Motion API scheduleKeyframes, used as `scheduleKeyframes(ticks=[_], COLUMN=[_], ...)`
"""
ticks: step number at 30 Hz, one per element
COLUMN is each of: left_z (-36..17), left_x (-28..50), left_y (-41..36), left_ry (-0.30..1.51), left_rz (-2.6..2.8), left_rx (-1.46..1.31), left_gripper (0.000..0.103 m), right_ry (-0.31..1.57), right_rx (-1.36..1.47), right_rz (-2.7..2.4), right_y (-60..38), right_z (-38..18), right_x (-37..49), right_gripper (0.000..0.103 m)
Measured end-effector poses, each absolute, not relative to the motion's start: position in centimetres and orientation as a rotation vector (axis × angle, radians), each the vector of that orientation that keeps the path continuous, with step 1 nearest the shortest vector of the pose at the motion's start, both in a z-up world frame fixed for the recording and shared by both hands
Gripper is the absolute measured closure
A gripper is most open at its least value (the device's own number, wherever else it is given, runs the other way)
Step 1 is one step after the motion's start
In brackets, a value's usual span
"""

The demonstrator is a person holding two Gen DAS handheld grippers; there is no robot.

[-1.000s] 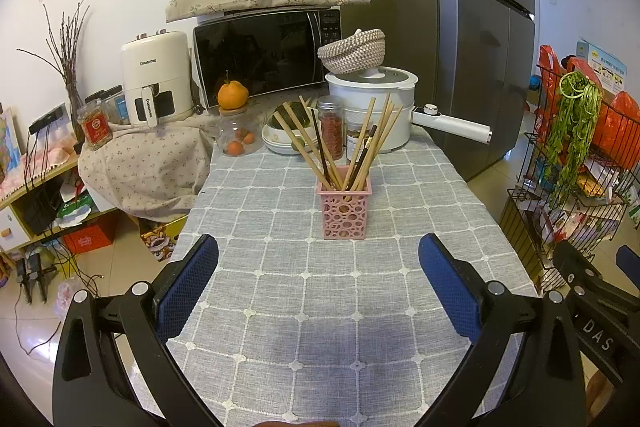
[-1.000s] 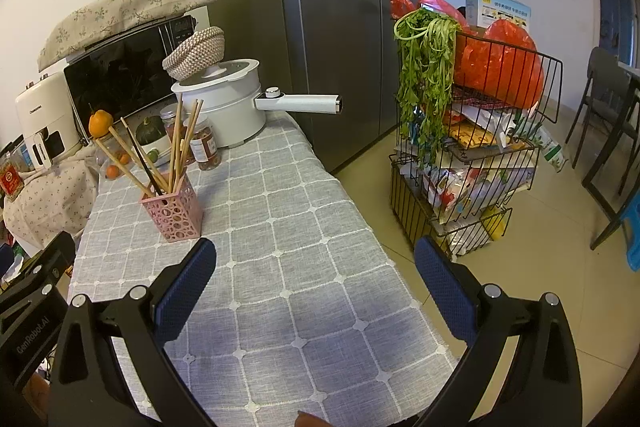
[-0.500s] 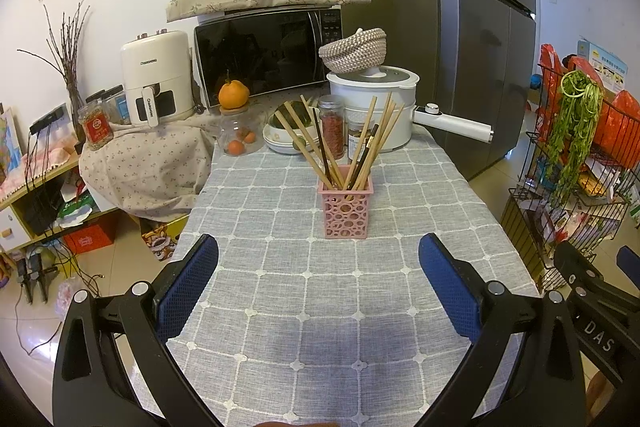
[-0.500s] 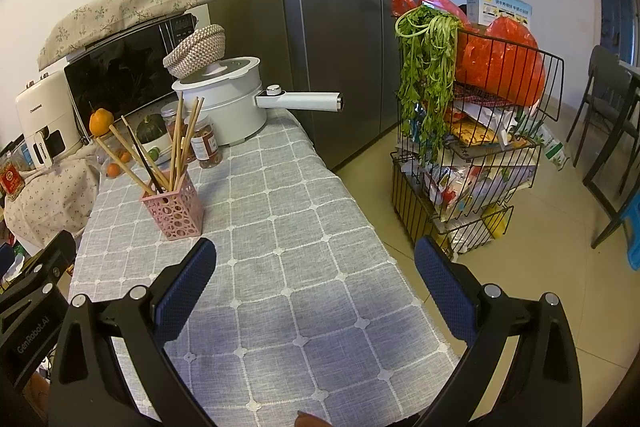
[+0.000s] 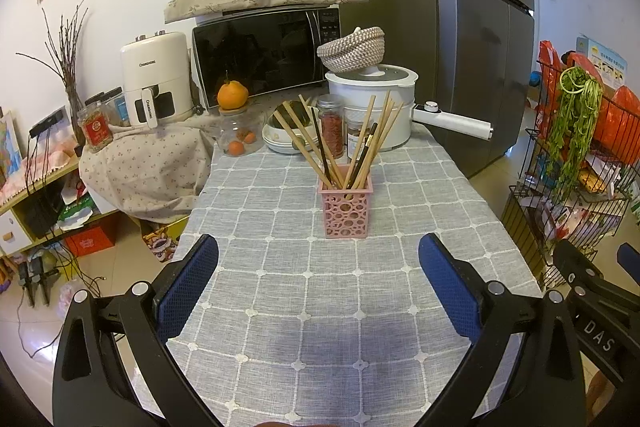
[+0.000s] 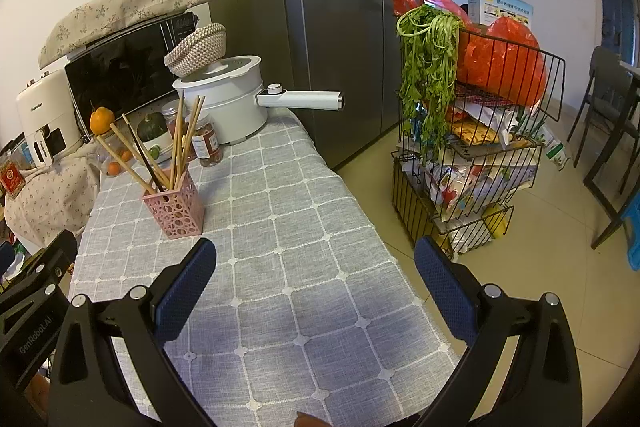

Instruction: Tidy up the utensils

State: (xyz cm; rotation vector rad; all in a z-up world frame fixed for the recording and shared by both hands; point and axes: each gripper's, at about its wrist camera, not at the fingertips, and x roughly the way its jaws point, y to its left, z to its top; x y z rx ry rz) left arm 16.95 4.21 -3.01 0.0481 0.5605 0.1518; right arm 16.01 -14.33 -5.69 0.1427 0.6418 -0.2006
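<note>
Wooden chopsticks (image 5: 316, 143) fan from a pink holder (image 5: 346, 211) ahead of my left tongs (image 5: 318, 259); light, stiff, slippery. I'd pinch one mid-shaft. Both left and right tongs (image 6: 316, 259) gape wide, empty.

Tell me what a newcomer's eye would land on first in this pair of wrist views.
Probably the pink perforated holder bristling with wooden and dark chopsticks, standing alone mid-table on the grey checked cloth. Next, the left gripper and right gripper, open and empty, frame the foreground. Beside the table, a wire rack overflows with greens and red bags.
</note>
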Motion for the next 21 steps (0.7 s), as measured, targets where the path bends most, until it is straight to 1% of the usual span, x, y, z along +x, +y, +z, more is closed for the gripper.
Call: scheduleKeyframes(ticks=[4,7,9,12,14,16,17,21], left_z=[-3.33,-3.50,-3.39,-3.31,-3.27,-3.20,-3.13,-2.88], left_x=[16.74,16.57,16.51,16.72,16.94,16.84,16.67,16.69], left_y=[4.30,4.44,4.52,4.22,4.20,4.34,4.40,4.60], left_ry=[0.557,0.555,0.550,0.555,0.565,0.570,0.565,0.564], left_rz=[0.142,0.135,0.130,0.126,0.112,0.112,0.115,0.112], left_rx=[0.053,0.048,0.044,0.065,0.057,0.057,0.058,0.050], left_gripper=[0.007,0.010,0.015,0.015,0.014,0.009,0.008,0.007], right_ry=[0.641,0.642,0.641,0.642,0.642,0.640,0.639,0.642], right_rx=[0.143,0.143,0.144,0.144,0.144,0.144,0.144,0.145], right_rz=[-0.201,-0.200,-0.200,-0.201,-0.201,-0.202,-0.204,-0.203], right_y=[-14.34,-14.35,-14.38,-14.36,-14.36,-14.38,-14.37,-14.70], right_z=[-5.70,-5.69,-5.70,-5.71,-5.70,-5.70,-5.67,-5.69], right_x=[16.03,16.03,16.03,16.04,16.04,16.03,16.01,16.13], right_gripper=[0.006,0.006,0.006,0.006,0.006,0.006,0.006,0.006])
